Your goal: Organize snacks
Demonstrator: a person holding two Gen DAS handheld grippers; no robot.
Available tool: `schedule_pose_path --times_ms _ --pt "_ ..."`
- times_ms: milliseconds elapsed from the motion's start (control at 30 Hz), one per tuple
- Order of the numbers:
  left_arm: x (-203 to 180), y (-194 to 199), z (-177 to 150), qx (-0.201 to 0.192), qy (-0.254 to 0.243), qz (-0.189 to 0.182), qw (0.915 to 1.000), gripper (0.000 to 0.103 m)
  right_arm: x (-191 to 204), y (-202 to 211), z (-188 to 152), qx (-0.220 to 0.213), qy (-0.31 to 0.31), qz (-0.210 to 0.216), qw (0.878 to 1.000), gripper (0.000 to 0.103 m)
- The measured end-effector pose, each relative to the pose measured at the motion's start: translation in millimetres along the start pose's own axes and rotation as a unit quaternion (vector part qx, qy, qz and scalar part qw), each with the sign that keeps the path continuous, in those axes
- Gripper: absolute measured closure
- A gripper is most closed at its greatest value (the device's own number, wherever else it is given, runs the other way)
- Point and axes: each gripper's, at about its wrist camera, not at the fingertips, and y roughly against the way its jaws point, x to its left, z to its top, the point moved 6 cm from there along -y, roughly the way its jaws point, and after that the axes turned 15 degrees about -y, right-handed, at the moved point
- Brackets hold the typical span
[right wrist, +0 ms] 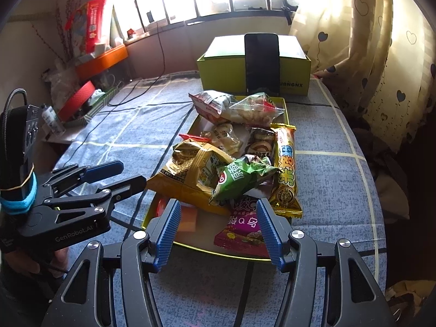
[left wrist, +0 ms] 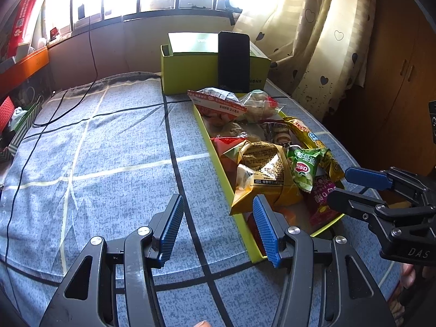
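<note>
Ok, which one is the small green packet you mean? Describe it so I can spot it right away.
Find the shallow yellow-green cardboard tray lying on the blue checked bedcover. Near its front end sits a big crumpled golden-brown snack bag. The small green foil packet leans against that bag's right side, left of the long yellow bar wrapper; it is the only green wrapper there.

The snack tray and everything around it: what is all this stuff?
tray: one, lime green, on the blue checked cloth
snack packets: about ten, piled in the tray
gold bag: one, near end of pile
green packet: one, beside the gold bag
yellow bar: one, along the tray's right side
pink packet: one, nearest end
box: one, lime green, behind the tray
phone: one, black, leaning on the box
curtain: cream, hearts, right
left gripper: open, empty
right gripper: open, empty
</note>
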Motion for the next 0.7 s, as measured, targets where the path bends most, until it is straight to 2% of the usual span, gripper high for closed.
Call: schedule_pose_path --times_ms 700 --pt "-5.1 -5.6 -3.6 0.015 -0.007 -0.001 0.9999 0.049 -4.3 -7.9 -3.1 0.019 -0.005 -0.011 1.0 0.046"
